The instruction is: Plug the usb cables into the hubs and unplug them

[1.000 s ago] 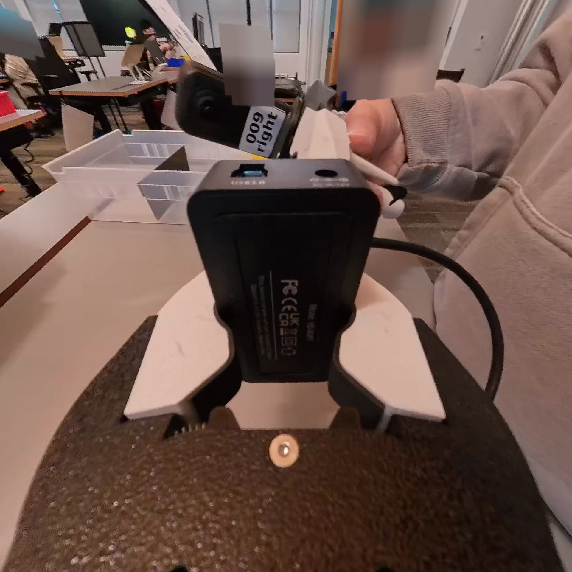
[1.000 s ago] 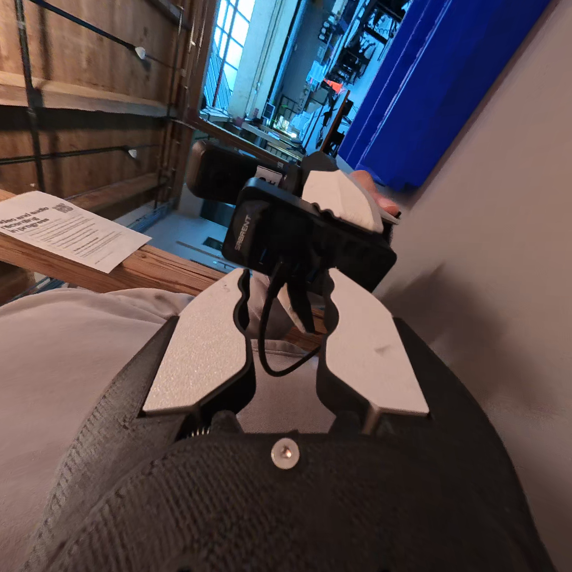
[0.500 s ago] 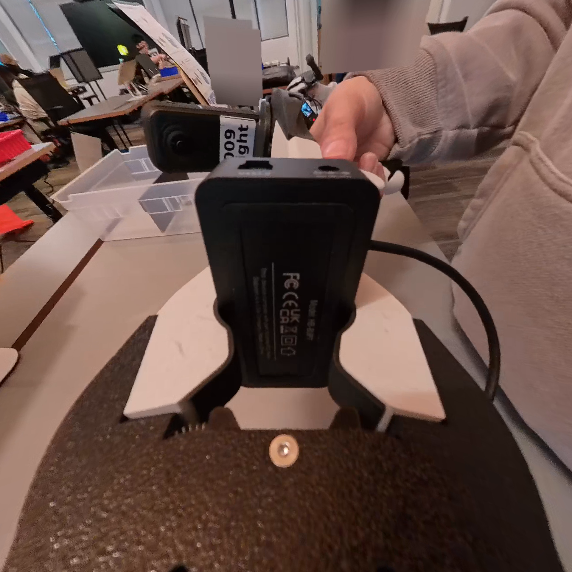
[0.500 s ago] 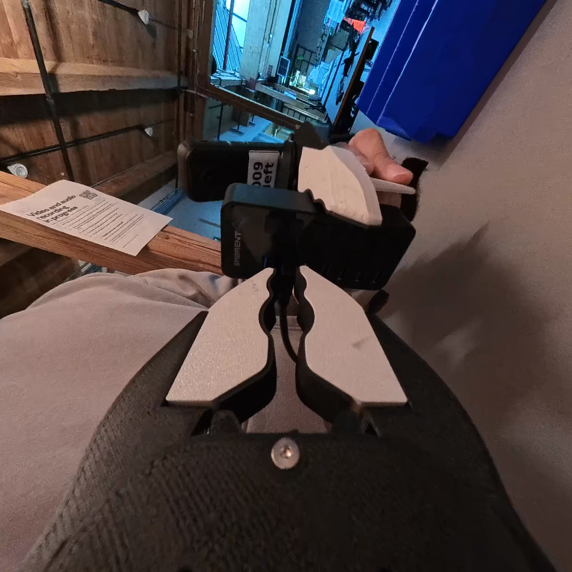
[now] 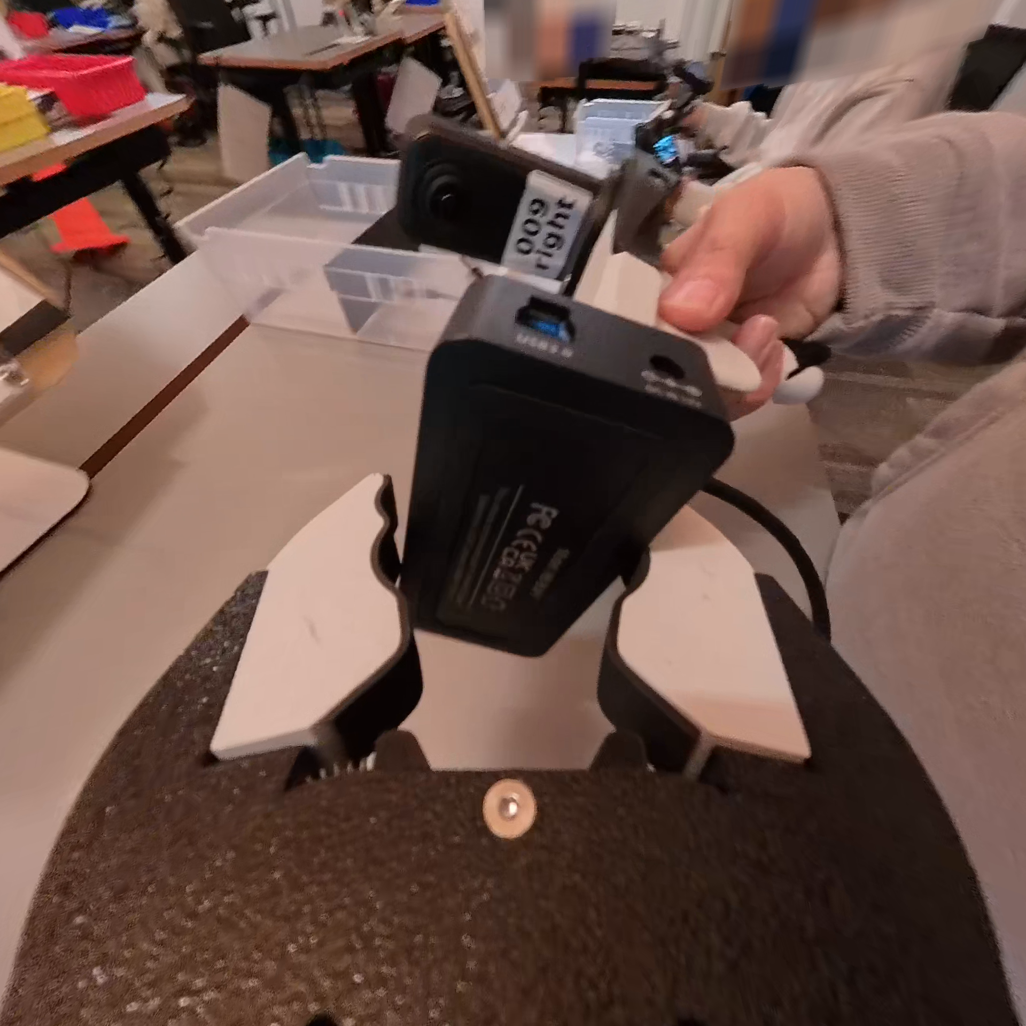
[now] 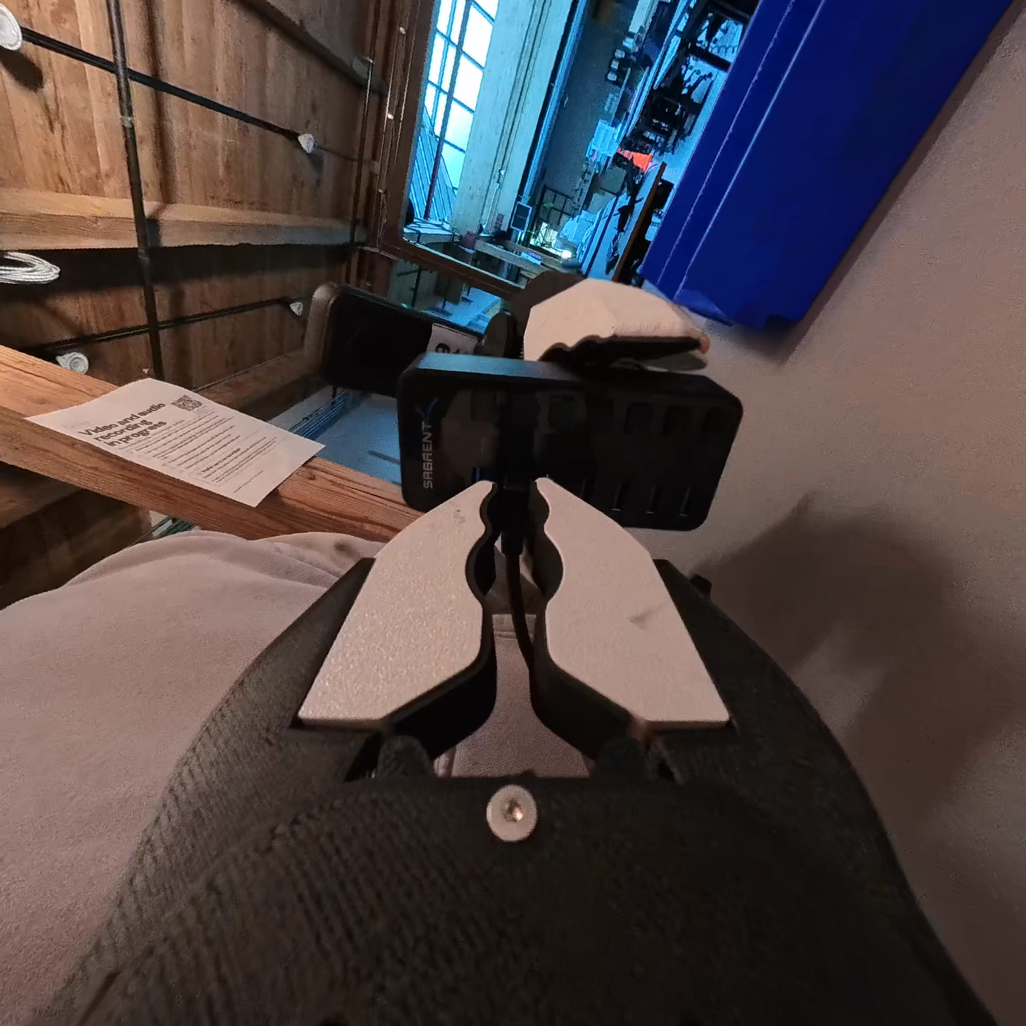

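Your left gripper (image 5: 511, 561) holds the black hub (image 5: 561, 477) by its lower end, but in the left wrist view the hub leans toward 1 o'clock and the left finger seems barely on its edge, so judge that hold as loose. Square it up and squeeze firmly before any force goes into the port.

Your right gripper (image 6: 513, 494) is pinched narrow on the plug (image 6: 513, 502) of the black cable (image 6: 519, 599), right at the hub's (image 6: 566, 438) port face. In the right wrist view the plug sits at the face's 7 o'clock corner, beside the logo end; whether it is fully seated I cannot tell.

To do this well, I'd say:
- Keep the plug square to the face and move it straight along the port axis, no twisting.
- Brace the hub against the push or pull with your left hand, so that it does not pivot between the fingers.
- Let the cable loop at 3 o'clock of the hub in the left wrist view hang slack, so it does not drag on the plug.

The table (image 5: 266, 444) and clear tray (image 5: 277, 233) lie beyond, at 11 o'clock.
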Motion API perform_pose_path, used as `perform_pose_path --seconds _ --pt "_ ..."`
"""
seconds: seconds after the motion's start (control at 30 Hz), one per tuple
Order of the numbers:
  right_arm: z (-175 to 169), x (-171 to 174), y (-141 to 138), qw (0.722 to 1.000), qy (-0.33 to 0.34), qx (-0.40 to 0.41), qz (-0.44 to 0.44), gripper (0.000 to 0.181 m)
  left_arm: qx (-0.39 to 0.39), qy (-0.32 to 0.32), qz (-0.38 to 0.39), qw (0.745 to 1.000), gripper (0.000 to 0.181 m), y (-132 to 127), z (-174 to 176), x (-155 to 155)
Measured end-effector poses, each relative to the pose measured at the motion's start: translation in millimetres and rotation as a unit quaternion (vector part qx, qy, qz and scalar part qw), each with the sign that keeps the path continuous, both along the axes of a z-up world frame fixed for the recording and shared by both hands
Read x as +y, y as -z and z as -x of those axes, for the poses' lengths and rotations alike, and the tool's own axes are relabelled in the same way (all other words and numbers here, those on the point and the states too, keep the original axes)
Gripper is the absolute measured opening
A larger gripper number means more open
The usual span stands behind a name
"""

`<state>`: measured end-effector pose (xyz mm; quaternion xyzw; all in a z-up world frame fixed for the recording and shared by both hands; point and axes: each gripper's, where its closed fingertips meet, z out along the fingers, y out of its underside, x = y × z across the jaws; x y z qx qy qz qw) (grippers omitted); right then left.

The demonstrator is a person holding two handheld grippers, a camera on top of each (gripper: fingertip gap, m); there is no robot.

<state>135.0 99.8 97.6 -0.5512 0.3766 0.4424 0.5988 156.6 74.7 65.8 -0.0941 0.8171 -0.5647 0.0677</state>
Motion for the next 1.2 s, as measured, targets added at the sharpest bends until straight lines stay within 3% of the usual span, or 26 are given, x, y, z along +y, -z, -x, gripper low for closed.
perform_pose_path --seconds 0.2,0.43,0.9,0.93,1.03,1.1,1.2 --pt "-1 -1 2 1.0 0.011 -0.005 0.012 0.008 -0.042 -0.003 -0.008 0.999 0.069 3 -1 5" --pt "1 -2 7 0.999 0.0 0.001 0.033 0.009 -0.031 0.009 0.057 0.998 0.066 4 1 1" --pt "14 -17 9 0.998 -0.028 0.032 0.038 0.009 -0.032 0.031 0.078 0.996 0.065 5 14 -9" --pt "14 -22 9 0.998 -0.027 0.027 0.039 0.01 -0.026 0.018 0.075 0.997 0.065 7 10 0" --pt "-40 -98 -4 0.991 0.131 0.013 0.027 0.008 0.014 -0.056 0.135 0.989 0.063 -1 -12 62" --pt "-39 -118 -7 0.992 0.12 -0.015 0.047 0.009 0.011 -0.062 0.171 0.983 0.063 -19 -15 76" --pt "-44 -141 -24 0.989 0.128 -0.05 0.058 0.008 -0.018 -0.046 0.146 0.988 0.064 -30 -14 69"
